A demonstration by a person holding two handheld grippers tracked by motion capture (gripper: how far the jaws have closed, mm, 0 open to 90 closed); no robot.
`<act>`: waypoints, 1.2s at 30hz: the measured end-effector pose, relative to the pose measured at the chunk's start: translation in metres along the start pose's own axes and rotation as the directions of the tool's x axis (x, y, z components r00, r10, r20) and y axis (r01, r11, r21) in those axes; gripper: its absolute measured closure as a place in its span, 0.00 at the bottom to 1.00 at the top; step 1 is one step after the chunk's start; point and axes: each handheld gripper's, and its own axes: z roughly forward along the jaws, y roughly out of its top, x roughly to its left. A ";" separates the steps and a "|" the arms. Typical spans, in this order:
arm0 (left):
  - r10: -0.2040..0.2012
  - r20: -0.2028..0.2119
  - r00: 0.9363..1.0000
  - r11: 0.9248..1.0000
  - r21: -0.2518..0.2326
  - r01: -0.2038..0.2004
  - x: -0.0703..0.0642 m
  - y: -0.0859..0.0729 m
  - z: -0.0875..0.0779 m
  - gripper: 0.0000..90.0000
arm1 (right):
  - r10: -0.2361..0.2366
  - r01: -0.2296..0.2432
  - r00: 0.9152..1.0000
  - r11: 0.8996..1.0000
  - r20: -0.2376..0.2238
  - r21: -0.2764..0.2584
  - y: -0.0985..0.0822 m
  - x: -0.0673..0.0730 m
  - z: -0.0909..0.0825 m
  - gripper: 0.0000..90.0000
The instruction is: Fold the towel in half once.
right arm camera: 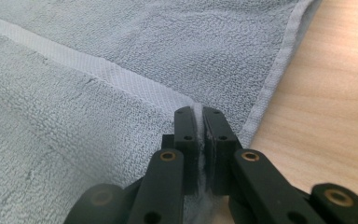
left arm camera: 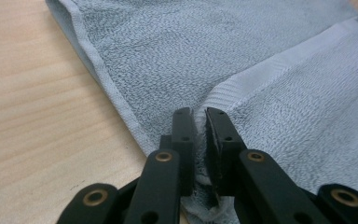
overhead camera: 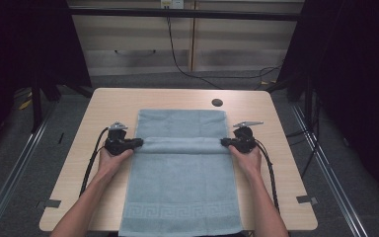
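A light blue towel [overhead camera: 182,173] lies lengthwise down the middle of the wooden table [overhead camera: 103,106], its near end with a woven key pattern hanging at the front edge. Its far part is folded toward me, the fold's hem running across between my hands. My left gripper [overhead camera: 137,143] is shut on the towel's left corner of that hem; up close its jaws pinch the hem [left arm camera: 200,122]. My right gripper [overhead camera: 225,142] is shut on the right corner, with the white hem [right arm camera: 197,116] squeezed between its jaws.
A small dark round hole [overhead camera: 217,102] sits in the tabletop behind the towel. Bare wood lies on both sides of the towel. Black cables trail from both grippers along my forearms. Dark curtains and metal rails flank the table.
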 end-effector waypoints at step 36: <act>0.172 0.201 0.964 0.961 -0.251 -0.119 -0.083 -0.021 -0.159 0.92 | -0.214 0.159 0.962 0.944 -0.169 -0.291 -0.032 0.080 -0.177 0.94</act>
